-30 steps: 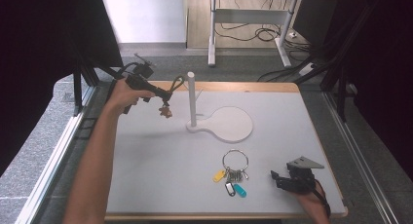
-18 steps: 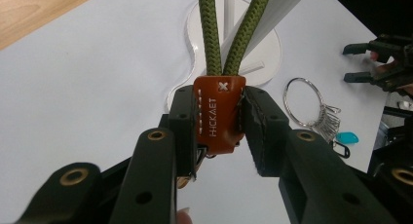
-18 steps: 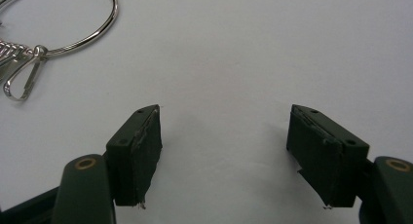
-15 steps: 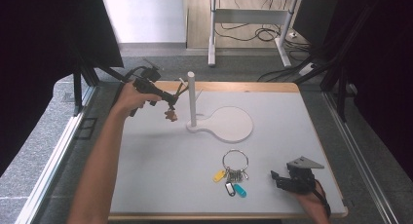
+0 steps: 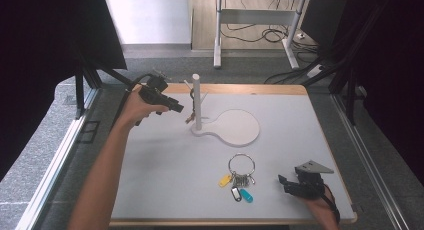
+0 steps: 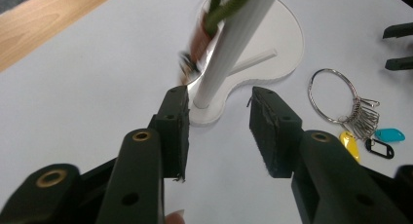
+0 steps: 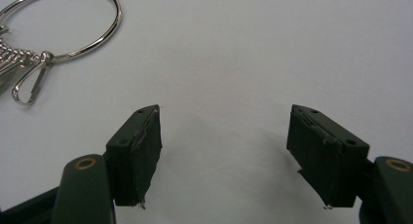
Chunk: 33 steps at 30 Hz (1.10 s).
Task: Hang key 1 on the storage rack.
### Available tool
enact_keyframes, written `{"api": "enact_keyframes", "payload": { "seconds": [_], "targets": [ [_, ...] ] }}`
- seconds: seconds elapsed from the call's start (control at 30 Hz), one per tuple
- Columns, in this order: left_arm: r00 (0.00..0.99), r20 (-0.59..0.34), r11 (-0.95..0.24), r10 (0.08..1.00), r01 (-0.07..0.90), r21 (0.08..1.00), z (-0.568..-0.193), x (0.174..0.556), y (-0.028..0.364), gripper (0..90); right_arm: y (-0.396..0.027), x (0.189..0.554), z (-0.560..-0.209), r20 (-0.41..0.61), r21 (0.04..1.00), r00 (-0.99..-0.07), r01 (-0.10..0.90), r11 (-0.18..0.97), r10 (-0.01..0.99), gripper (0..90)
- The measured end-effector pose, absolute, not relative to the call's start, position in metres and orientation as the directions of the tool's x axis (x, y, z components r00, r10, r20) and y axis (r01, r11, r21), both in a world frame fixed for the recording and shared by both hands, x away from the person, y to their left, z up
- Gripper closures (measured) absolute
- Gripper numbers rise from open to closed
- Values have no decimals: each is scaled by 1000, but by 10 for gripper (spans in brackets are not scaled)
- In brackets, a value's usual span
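Near the table's [image 5: 165, 190] far left, the left gripper [image 6: 219, 118] hung with jaws apart and empty, aimed at the white post [image 5: 197, 101] on its flat white stand [image 5: 237, 127]. A green cord [image 6: 225, 6] with a blurred small item dangled against the post, just ahead of the jaws. Nearer the front lay a key ring [image 5: 241, 172] with coloured tags; well apart to its right, the right gripper [image 7: 221, 153] rested, jaws wide.

A white upright post [image 5: 196, 100] on a flat white paddle-shaped base [image 5: 240, 129] stands just ahead of the left hand-held gripper [image 5: 179, 109], with an olive cord [image 6: 221, 9] hanging against the post. A steel key ring with coloured tags [image 5: 241, 166] lies on the white wood-edged worktop [image 5: 165, 165], near the right hand-held gripper [image 5: 281, 182].
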<state>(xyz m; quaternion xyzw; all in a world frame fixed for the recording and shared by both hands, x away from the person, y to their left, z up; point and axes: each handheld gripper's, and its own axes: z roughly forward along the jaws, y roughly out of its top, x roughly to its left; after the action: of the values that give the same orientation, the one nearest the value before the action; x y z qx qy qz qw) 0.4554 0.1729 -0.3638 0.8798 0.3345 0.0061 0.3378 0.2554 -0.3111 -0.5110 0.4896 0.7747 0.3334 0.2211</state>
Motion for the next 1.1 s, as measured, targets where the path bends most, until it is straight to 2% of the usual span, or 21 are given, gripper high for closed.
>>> {"api": "enact_keyframes", "payload": {
  "seconds": [0.27, 0.4, 0.8, 1.1],
  "targets": [
    [788, -159, -550, 595, 542, 635, -363, 420, 178, 517, -311, 255, -506, -9, 743, -424, 603, 290, 905, 282],
    [794, -144, -542, 591, 523, 657, -368, 396, 182, 477, -312, 255, -500, 40, 764, -430, 595, 249, 902, 276],
    [793, -112, -518, 599, 490, 701, -391, 335, 192, 466, -301, 254, -491, -39, 764, -514, 537, 358, 857, 276],
    [785, -109, -508, 610, 493, 706, -420, 296, 197, 463, -293, 259, -482, -52, 763, -538, 522, 381, 842, 277]
  ]
}}
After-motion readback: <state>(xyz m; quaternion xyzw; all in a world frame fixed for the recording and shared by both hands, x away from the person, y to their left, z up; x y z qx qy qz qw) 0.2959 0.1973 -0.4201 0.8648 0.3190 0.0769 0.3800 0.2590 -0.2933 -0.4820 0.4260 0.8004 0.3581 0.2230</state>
